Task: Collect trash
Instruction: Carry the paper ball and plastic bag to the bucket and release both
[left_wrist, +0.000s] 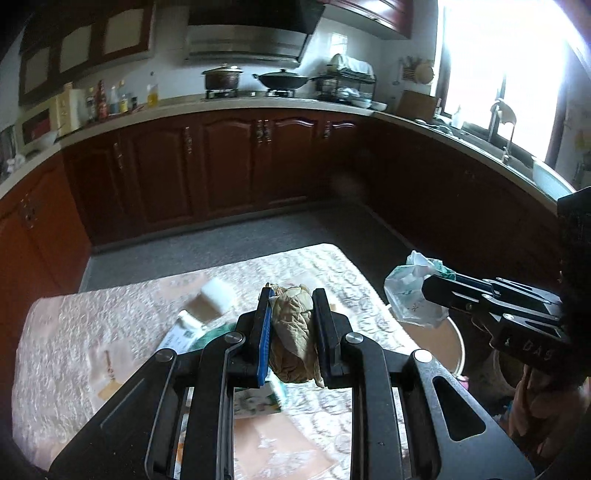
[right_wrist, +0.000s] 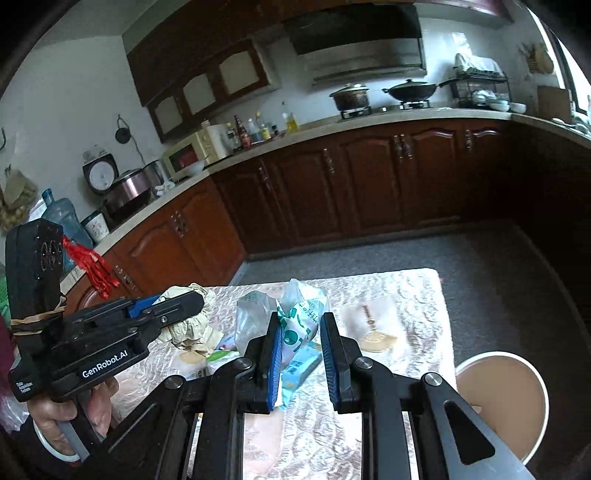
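Left claw (left_wrist: 291, 325): black linkage arms, blue ribbed pad on one finger, pressed onto a crumpled wad of tan paper (left_wrist: 293, 336) held above the surface (left_wrist: 74, 332); the same wad shows in the right wrist view as a pale creased ball (right_wrist: 192, 325) in the claw's tip (right_wrist: 177, 306). Surface: rectangular, rounded corners, covered in a pale pink cloth with a raised, quilted-looking pattern. Loose items lying on it, left to right: a white block (left_wrist: 218, 295), blurred; a green-and-white printed carton (left_wrist: 184, 332) partly under the left claw; a light-blue box (right_wrist: 301, 365) lying flat between the right claw's fingers. Right claw (right_wrist: 299, 354): blue ribbed pads, fingers spread, a thin translucent plastic bag with green print (right_wrist: 299, 321) lying against the left pad; whether it is truly pinched cannot be told from this view. In the left wrist view the same bag (left_wrist: 410, 295) hangs crumpled from that claw's tip (left_wrist: 436, 286), just off the surface's right edge. Container: round bin (right_wrist: 535, 373), white rim, tan inner wall, standing on the grey speckled floor (right_wrist: 480, 258) just beside the surface's right edge; no contents discernible. Surroundings: dark red-brown wooden cabinets (left_wrist: 221, 166) under a light counter, two pots on the stove.
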